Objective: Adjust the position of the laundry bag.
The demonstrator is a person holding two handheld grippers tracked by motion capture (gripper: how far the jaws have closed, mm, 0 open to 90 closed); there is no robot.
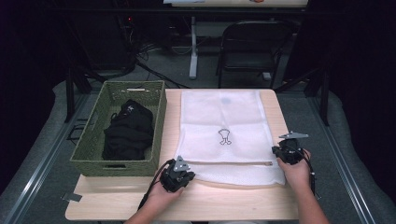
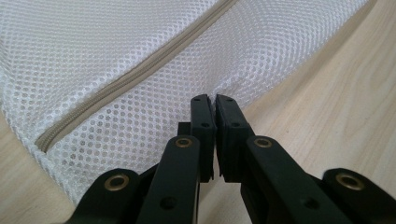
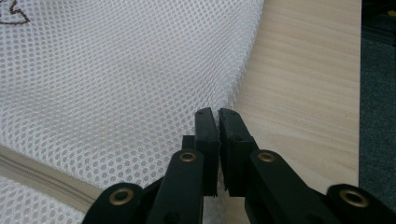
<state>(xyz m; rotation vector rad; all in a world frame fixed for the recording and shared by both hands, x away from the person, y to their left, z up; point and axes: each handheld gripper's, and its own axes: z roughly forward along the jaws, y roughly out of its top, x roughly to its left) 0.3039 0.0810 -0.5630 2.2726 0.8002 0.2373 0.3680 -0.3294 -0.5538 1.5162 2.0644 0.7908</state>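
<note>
White mesh laundry bag (image 1: 224, 135) lies flat on the light wooden table (image 1: 233, 203), long axis running away from the person, with a small dark printed figure (image 1: 225, 137) near its middle and a beige zipper (image 1: 233, 163) crossing it close to the near end. Left gripper (image 1: 179, 173) sits at the bag's near left corner, held in the person's left hand (image 1: 161, 196); in the left gripper view its jaws are pressed together on the mesh edge (image 2: 212, 93), with the zipper (image 2: 140, 74) running diagonally just beyond and bare table (image 2: 327, 93) to the right. Right gripper (image 1: 288, 151) is at the bag's right edge, a little farther from the person than the zipper line, held in the right hand (image 1: 296, 170); in the right gripper view its jaws are likewise closed, pinching the mesh edge (image 3: 229, 100) where it meets the table (image 3: 303, 70), and part of the dark print (image 3: 11, 14) shows at upper left. No earlier frame to compare. Both grips are on fabric only; bag appears to rest on the table along its length. To the left of the bag, touching the table's left side, stands a green woven basket (image 1: 91, 144) holding black clothing (image 1: 128, 133). Behind the table: a folding chair (image 1: 254, 46) and a desk leg (image 1: 193, 46) on the grey floor.
</note>
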